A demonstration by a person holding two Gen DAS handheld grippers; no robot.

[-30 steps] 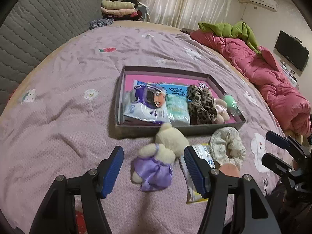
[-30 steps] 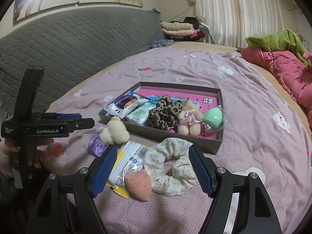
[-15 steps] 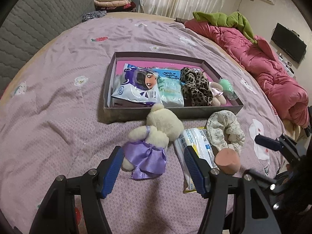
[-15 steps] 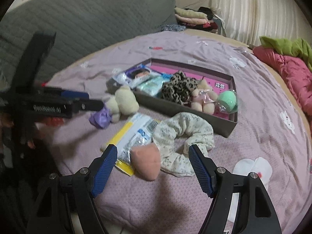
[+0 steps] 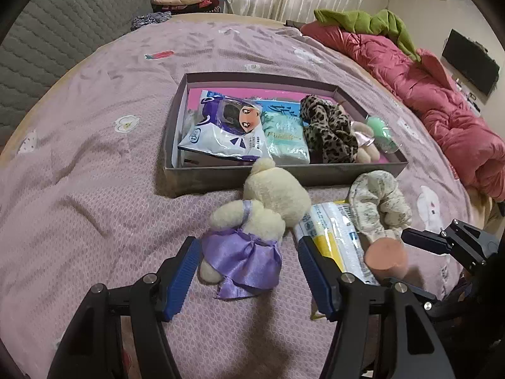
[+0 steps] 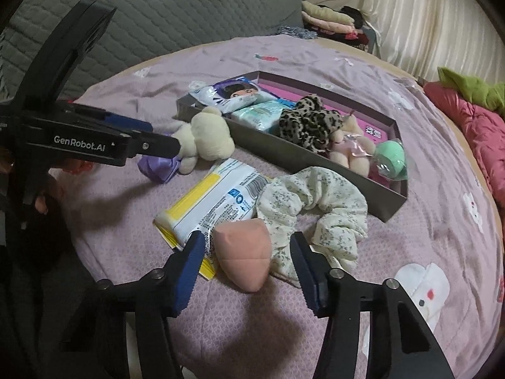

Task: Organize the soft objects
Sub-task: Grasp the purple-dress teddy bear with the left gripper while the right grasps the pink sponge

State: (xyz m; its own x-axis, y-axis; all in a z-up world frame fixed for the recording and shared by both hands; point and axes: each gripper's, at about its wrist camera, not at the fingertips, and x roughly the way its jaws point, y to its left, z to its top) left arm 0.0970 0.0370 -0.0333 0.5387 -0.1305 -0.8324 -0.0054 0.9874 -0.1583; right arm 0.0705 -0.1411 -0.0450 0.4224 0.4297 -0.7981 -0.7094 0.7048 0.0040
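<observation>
The plush bear [image 5: 268,211] in a purple dress lies on the bed [image 5: 94,158] just in front of the box [image 5: 284,177], its long axis running from the head at about 1 o'clock, touching the box wall, down to the skirt at 7 o'clock. The left hand-held gripper [image 5: 249,271] is released, jaws wide apart, one on each side of the skirt without pressing it. It points forward and slightly down toward 12 o'clock.

At 3 o'clock of the bear a wipes pack [image 6: 217,202] lies with its long axis from 1 to 7 o'clock; a pink sponge [image 6: 244,252] rests on its near end, rounded tip toward 1 o'clock. The right hand-held gripper [image 6: 249,268] is also released, its jaws flanking the sponge without touching. A floral scrunchie [image 6: 315,208] lies flat beside the sponge, against the pack.

Inside the box sit a cartoon pouch [image 5: 224,126], a mint pack [image 5: 287,139], a leopard scrunchie [image 5: 328,132], a small doll [image 6: 350,151] and a green ball [image 6: 389,158].
</observation>
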